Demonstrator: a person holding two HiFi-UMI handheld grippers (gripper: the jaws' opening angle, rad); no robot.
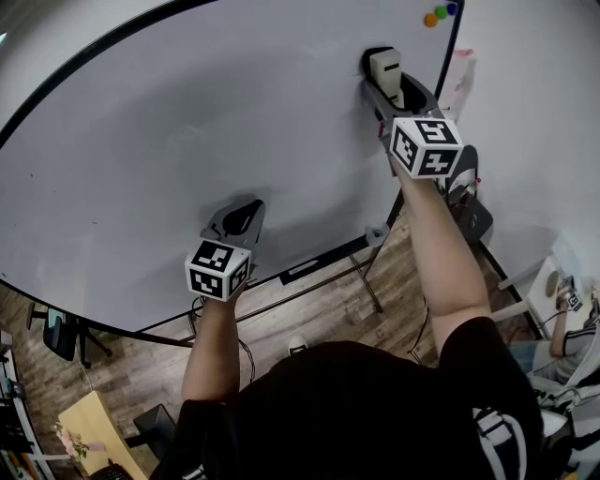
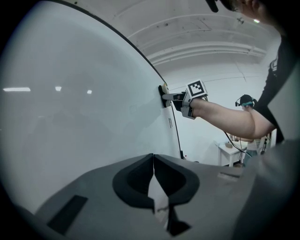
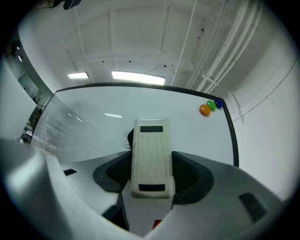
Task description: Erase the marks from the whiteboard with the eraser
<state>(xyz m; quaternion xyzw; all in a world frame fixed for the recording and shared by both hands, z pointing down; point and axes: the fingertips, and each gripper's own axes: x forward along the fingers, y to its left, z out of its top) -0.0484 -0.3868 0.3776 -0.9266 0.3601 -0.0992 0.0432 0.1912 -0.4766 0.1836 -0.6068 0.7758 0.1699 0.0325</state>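
Note:
The whiteboard [image 1: 187, 141] fills most of the head view, framed in black. My right gripper [image 1: 386, 73] is shut on a cream eraser [image 1: 385, 67], pressed against the board near its upper right. In the right gripper view the eraser [image 3: 150, 157] sits between the jaws, and a small dark scribble [image 3: 128, 138] shows at its left edge. My left gripper [image 1: 246, 215] is shut and holds nothing, close to the board's lower part; in its own view the jaws [image 2: 153, 174] meet. The rest of the board looks blank.
Three round magnets, orange, green and blue [image 1: 440, 13], stick near the board's top right corner. The board stands on a black wheeled stand [image 1: 309, 281] over a wood floor. A white wall [image 1: 534, 112] lies to the right.

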